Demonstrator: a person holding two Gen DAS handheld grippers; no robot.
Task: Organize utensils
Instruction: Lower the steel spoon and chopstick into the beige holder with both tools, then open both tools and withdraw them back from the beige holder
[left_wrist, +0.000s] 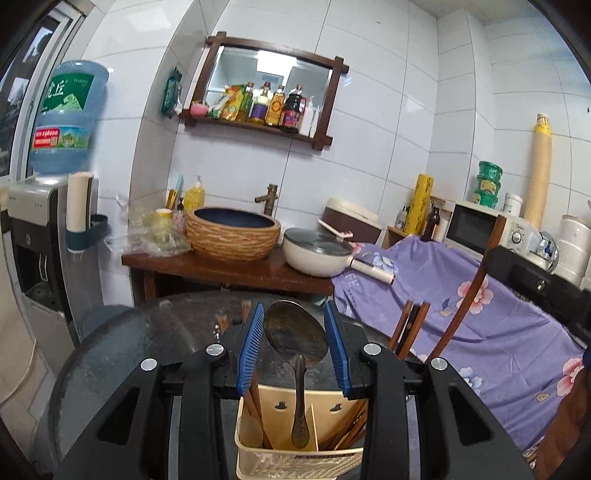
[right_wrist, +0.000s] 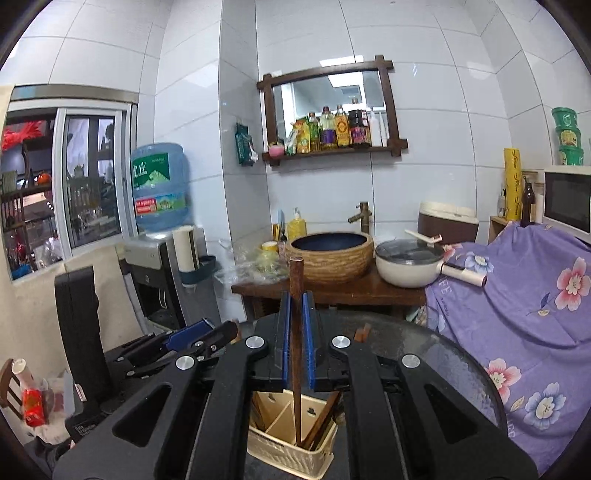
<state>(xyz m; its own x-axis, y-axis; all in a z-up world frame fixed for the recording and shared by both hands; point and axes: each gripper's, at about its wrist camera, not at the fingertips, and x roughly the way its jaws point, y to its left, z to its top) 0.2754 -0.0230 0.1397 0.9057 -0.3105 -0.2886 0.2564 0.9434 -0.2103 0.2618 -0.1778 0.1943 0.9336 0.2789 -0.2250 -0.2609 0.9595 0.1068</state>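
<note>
A cream utensil holder (left_wrist: 295, 459) with dividers stands on a dark round table (left_wrist: 122, 354), under both grippers. In the left wrist view a metal spoon (left_wrist: 295, 336) stands bowl-up in its middle compartment, between the blue pads of my open left gripper (left_wrist: 294, 317), which do not touch it. Wooden chopsticks (left_wrist: 408, 328) lean in the right compartment. In the right wrist view my right gripper (right_wrist: 296, 306) is shut on a dark wooden chopstick (right_wrist: 296, 280), held upright with its lower end inside the holder (right_wrist: 291, 454). The left gripper (right_wrist: 184, 338) shows at the left there.
Behind the table a wooden counter (left_wrist: 221, 269) carries a woven basin (left_wrist: 232, 232) and a white lidded pan (left_wrist: 317, 251). A purple floral cloth (left_wrist: 480, 302) covers furniture on the right, with a microwave (left_wrist: 476, 229) behind. A water dispenser (left_wrist: 40, 229) stands on the left.
</note>
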